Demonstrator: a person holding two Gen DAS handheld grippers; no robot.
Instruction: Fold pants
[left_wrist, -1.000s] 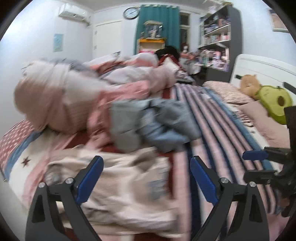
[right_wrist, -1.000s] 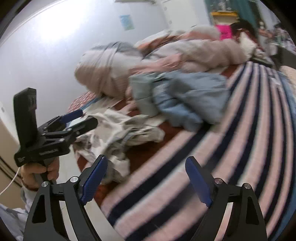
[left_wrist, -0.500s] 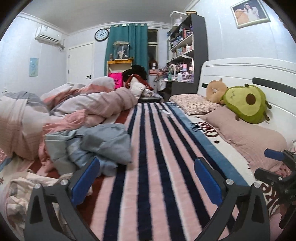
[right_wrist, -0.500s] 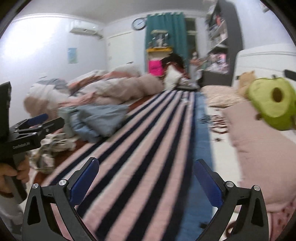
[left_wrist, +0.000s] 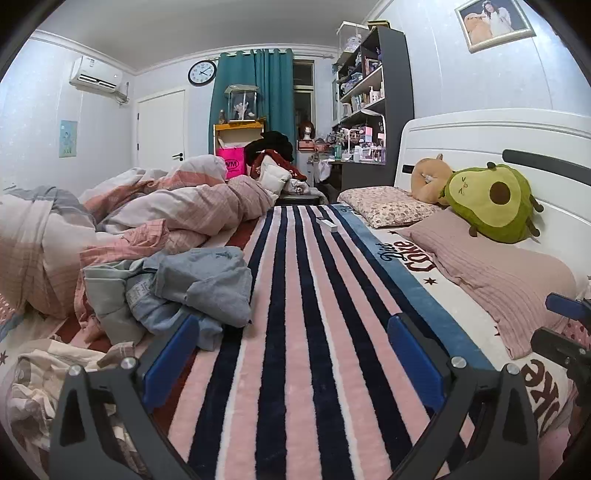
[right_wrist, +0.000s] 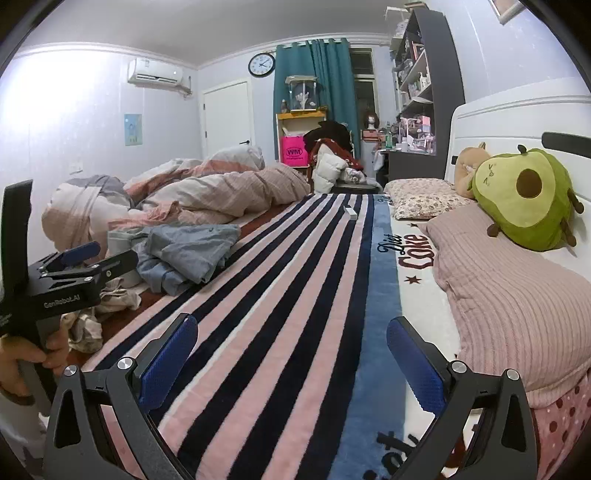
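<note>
A home bedroom: a bed (left_wrist: 314, 332) with pillows (left_wrist: 498, 273), a rumpled duvet (left_wrist: 192, 210), teal curtains (left_wrist: 255, 99) and a wall clock (left_wrist: 202, 72)

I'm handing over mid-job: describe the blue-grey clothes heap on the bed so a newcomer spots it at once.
Start from the striped blanket that runs down the bed. At its left edge, in front of the big rumpled pink duvet, lies the blue-grey heap. It is the only denim-blue bundle there: the duvet behind it is pink check, and the crumpled garment nearer the camera is cream.
</note>
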